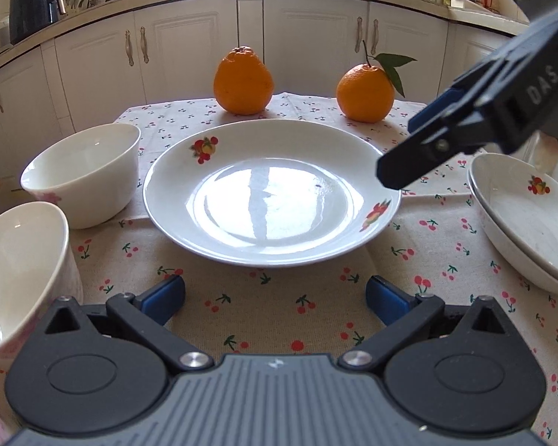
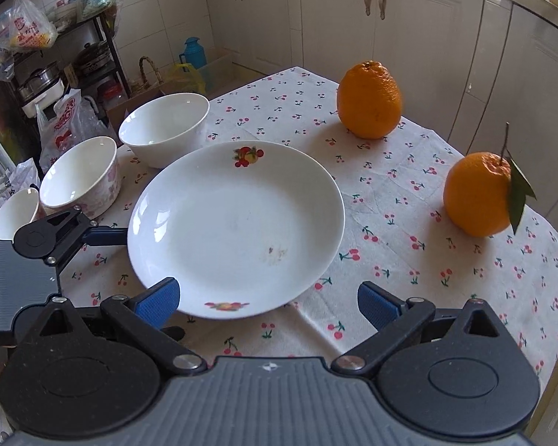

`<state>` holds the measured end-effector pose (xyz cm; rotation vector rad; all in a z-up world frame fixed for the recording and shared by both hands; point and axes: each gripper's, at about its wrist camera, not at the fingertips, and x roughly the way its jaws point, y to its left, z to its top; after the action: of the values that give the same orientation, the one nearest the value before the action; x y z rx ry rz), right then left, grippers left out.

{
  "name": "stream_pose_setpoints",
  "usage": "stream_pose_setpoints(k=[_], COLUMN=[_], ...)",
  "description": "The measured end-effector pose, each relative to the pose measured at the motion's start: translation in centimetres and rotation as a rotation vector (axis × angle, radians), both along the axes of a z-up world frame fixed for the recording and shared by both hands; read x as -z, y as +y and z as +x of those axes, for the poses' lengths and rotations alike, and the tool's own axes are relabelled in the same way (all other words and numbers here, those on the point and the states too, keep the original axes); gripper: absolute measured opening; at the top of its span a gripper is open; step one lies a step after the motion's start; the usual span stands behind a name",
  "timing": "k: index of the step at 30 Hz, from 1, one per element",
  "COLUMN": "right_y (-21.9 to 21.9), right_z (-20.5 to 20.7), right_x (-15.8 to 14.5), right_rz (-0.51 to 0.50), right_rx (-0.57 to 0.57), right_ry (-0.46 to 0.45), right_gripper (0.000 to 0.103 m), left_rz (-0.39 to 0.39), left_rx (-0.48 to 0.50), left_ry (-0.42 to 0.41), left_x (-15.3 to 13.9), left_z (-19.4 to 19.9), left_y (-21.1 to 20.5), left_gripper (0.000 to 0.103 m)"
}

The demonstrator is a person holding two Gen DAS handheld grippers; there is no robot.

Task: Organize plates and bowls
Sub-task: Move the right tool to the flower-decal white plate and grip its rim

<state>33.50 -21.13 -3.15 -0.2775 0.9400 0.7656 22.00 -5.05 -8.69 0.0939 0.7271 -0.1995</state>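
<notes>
Fruit-patterned plate [image 1: 271, 193] at the worktop [image 1: 316, 297] centre, both tongs empty.
Left tongs [image 1: 275, 297] and right tongs [image 2: 268, 299] gape fully, gripping nothing; two bowls [image 1: 82, 174] line the left edge, stacked plates [image 1: 528, 219] the right, two oranges [image 1: 243, 81] the far edge.

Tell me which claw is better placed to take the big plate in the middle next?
Probably the right claw: it is open and the big plate has its near rim just beside its left finger. The left claw, also open, is short of the rim.
</notes>
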Motion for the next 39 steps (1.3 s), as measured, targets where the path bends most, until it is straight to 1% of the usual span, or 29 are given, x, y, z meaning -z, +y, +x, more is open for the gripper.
stream_pose_setpoints(k=[5, 11, 19, 22, 24, 26, 27, 31, 34, 36, 39], right_y=[1.6, 3.0, 4.8, 4.9, 5.0, 5.0, 5.0, 4.7, 4.6, 4.6, 4.6], right_z=[3.5, 7.6, 10.5, 11.1, 11.2, 11.3, 11.4, 12.1, 12.5, 12.7, 12.7], right_x=[0.8, 1.8, 3.1, 3.5, 3.8, 3.8, 3.8, 3.8, 3.8, 3.8, 3.8], right_rz=[-0.004, 0.023, 0.051, 0.07, 0.074, 0.079, 0.086, 0.114, 0.135, 0.143, 0.148], right_rx=[-0.04, -0.062, -0.113, -0.122, -0.131, -0.145, -0.153, -0.153, -0.159, -0.158, -0.159], right_ry=[0.033, 0.086, 0.132, 0.154, 0.163, 0.16, 0.163, 0.173, 0.183, 0.19, 0.192], right_gripper=[0.103, 0.103, 0.102, 0.096, 0.09, 0.088, 0.085, 0.08, 0.077, 0.07, 0.067], left_rz=[0.002, 0.003, 0.002, 0.009, 0.009, 0.008, 0.008, 0.005, 0.007, 0.007, 0.01], left_rx=[0.005, 0.009, 0.01, 0.011, 0.011, 0.008, 0.006, 0.003, -0.002, -0.005, -0.003], left_ry=[0.001, 0.003, -0.023, -0.02, -0.02, -0.02, -0.021, -0.015, -0.017, -0.02, -0.017], left_x=[-0.1, -0.2, -0.5, -0.4, -0.4, -0.4, -0.5, -0.5, -0.5, -0.5, -0.4], left_z=[0.3, 0.4, 0.3, 0.5, 0.6, 0.7, 0.8, 0.8, 0.8, 0.8, 0.9], left_y=[-0.1, 0.0, 0.1, 0.1, 0.1, 0.1, 0.2, 0.3, 0.4, 0.4, 0.4], left_gripper=[0.103, 0.103, 0.102, 0.1, 0.099, 0.098, 0.098, 0.09, 0.09, 0.09, 0.09])
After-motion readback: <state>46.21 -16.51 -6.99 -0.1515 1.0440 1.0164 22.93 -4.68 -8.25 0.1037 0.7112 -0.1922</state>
